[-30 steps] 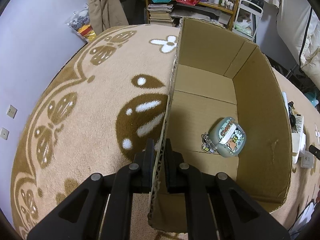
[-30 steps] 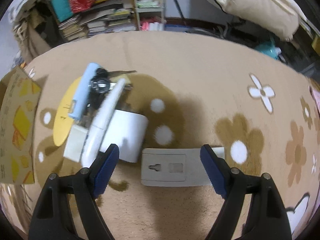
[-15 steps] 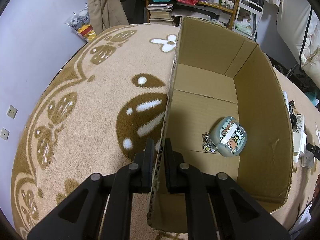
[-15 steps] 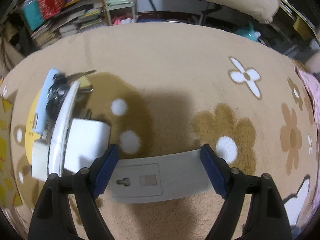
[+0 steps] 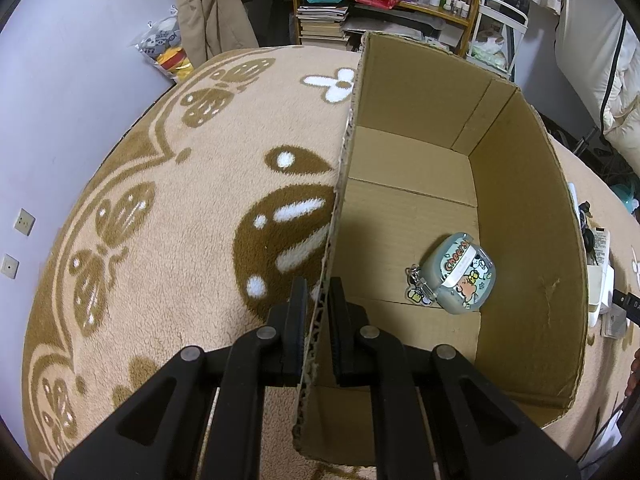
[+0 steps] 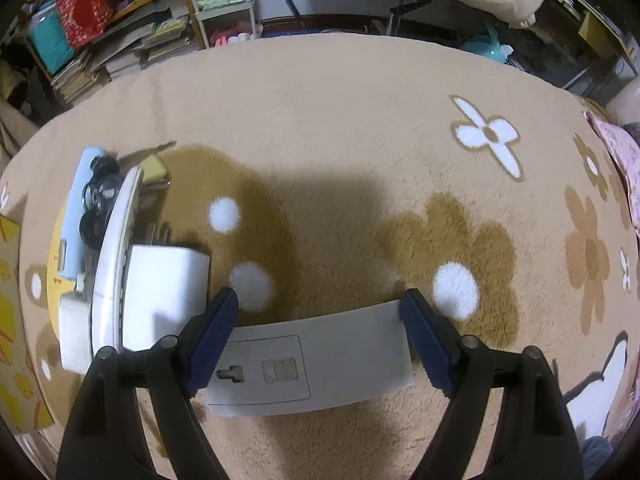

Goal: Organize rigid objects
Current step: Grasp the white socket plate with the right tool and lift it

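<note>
Tan rug (image 5: 168, 216) with brown leaf and white flower shapes covers the floor in both views. Open cardboard box (image 5: 516, 216) stands on it, left view looking down inside. Left gripper (image 5: 317, 312) is clenched on the box's near left wall, one finger outside, one inside, cardboard pinched between. On the box floor, toward its right wall, lies a small pale-green case (image 5: 460, 276) with cartoon print and a charm on a clip at its left end; nothing else inside.

Right view: right gripper (image 6: 318, 308) points steeply down at the rug, jaws spread wide, blue pads (image 6: 424, 344) either side of a flat grey-white panel (image 6: 320, 360) lying back-up with a keyhole slot and small ribbed hatch. Both pads sit at the panel's short ends; cannot tell whether they press on it.

Left of the panel, a pile: white block (image 6: 164, 292) touching the left finger's side, long white curved item (image 6: 116, 256) lying over it, pale-blue bar (image 6: 76, 216), dark tangled bits (image 6: 98, 200), all on a yellow disc (image 6: 54, 280). Box's printed yellow outside (image 6: 12, 340) shows at far left. Cluttered shelves (image 5: 384, 4) behind.
</note>
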`<state>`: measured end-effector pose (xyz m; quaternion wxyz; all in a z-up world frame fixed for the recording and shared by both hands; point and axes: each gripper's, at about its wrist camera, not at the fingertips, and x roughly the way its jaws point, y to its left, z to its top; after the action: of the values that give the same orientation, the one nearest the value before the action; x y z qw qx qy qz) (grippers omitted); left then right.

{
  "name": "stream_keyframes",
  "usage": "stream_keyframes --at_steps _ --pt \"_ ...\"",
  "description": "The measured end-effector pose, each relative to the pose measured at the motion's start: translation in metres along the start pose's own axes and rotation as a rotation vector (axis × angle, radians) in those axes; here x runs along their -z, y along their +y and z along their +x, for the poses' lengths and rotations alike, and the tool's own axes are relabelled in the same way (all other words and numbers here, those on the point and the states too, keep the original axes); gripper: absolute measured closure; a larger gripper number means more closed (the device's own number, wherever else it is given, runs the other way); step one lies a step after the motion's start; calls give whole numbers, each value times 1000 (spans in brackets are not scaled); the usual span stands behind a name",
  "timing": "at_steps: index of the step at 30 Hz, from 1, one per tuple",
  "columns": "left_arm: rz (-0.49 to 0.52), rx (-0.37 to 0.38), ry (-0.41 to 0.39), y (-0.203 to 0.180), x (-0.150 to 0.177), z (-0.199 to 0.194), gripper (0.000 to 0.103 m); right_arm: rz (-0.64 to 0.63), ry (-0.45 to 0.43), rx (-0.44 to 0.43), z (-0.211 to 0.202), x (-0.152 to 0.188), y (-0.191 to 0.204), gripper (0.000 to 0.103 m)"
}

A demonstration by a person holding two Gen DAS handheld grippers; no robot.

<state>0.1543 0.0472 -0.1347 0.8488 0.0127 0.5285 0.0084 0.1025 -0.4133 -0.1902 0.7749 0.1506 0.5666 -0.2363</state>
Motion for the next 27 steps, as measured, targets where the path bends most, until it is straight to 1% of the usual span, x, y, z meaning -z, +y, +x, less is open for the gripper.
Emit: stream_keyframes --at_steps 6,7,9,13,14,16,19,20,22,25,26,27 --pt "1 -1 0 0 0 0 93 -27 29 18 1 6 6 13" --pt "2 -2 -1 0 0 0 93 -24 36 18 2 7 6 11" --pt "4 -3 -1 0 0 0 93 -8 45 14 3 11 5 11" --pt "0 0 1 0 0 0 93 6 19 77 -4 19 6 9" --pt "0 0 1 0 0 0 93 14 23 82 -6 21 6 7" --pt "2 -1 1 -1 1 0 93 21 38 79 -7 24 8 6" --pt "1 -1 1 0 0 0 93 8 39 116 -10 28 10 4" --pt "1 0 1 0 1 0 93 8 46 116 -10 30 11 4" --pt "0 -1 1 -1 0 0 93 17 72 89 -8 33 13 4" --pt "-2 0 2 -1 0 0 93 74 126 27 -3 43 10 5" --pt "-3 1 3 0 0 0 93 99 152 -3 0 46 9 11" --pt "-3 1 3 0 0 0 93 114 161 -24 2 48 8 15"
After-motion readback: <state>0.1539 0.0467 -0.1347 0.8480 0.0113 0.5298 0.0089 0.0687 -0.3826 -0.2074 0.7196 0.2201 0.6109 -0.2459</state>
